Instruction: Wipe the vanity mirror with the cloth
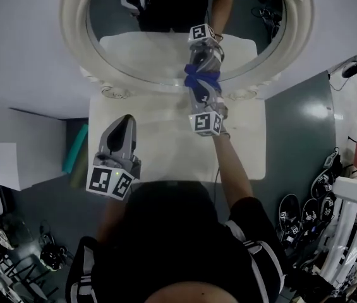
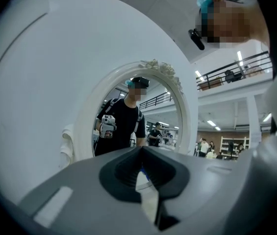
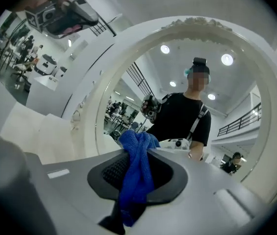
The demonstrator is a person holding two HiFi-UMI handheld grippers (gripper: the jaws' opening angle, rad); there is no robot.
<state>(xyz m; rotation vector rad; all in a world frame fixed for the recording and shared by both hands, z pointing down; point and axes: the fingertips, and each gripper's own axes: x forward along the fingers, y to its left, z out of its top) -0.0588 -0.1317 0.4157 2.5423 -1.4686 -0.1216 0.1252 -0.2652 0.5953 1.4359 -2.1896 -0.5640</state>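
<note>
Right gripper is clamped on the blue cloth, which is pressed against the lower glass of the mirror, just above the frame's bottom edge. The mirror stands at the back of the white surface. Left gripper has its jaws closed on nothing and is held over the surface, apart from the mirror.

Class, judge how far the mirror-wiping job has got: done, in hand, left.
Done: the blue cloth is picked up, clamped in the right gripper. In hand: the cloth appears pressed low on the vanity mirror. Left: wiping the rest; no cleaned area can be told. The left gripper hangs back, shut, empty.
</note>
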